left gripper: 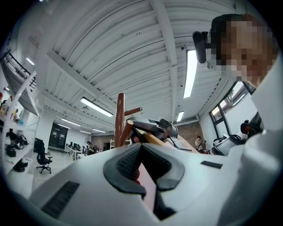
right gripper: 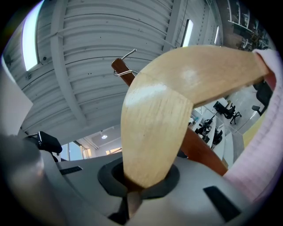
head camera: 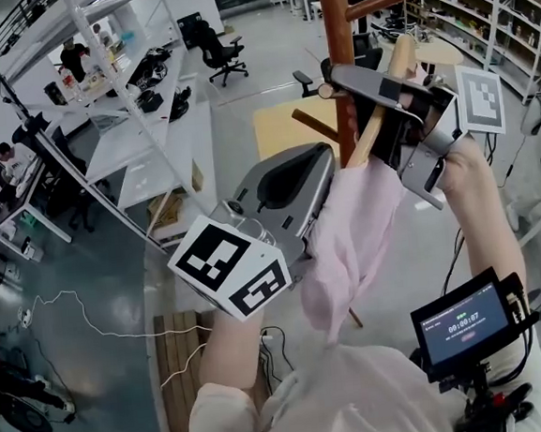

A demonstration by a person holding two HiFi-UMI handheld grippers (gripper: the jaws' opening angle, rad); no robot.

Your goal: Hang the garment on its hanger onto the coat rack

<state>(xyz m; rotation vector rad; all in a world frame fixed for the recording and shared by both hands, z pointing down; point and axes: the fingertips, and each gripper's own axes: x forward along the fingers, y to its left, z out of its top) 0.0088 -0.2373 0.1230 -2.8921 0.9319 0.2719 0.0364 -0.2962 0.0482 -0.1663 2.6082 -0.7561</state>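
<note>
A brown wooden coat rack [head camera: 337,54] rises ahead, with pegs slanting off its pole. My right gripper [head camera: 379,93] is raised beside the pole and shut on one arm of a pale wooden hanger [head camera: 375,121]. In the right gripper view the hanger [right gripper: 177,101] rises out of the right gripper [right gripper: 139,182], and its wire hook [right gripper: 127,56] shows by the tip of a brown peg [right gripper: 120,68]. A pink garment [head camera: 348,241] hangs from the hanger. My left gripper [head camera: 323,173] is lower left, shut on a fold of that garment [left gripper: 149,187].
White shelving [head camera: 128,91] and desks stand to the left, an office chair [head camera: 223,54] behind. Stocked shelves [head camera: 479,13] line the right. A small screen [head camera: 463,320] is mounted at the person's chest. A wooden pallet [head camera: 184,359] and cables lie on the floor.
</note>
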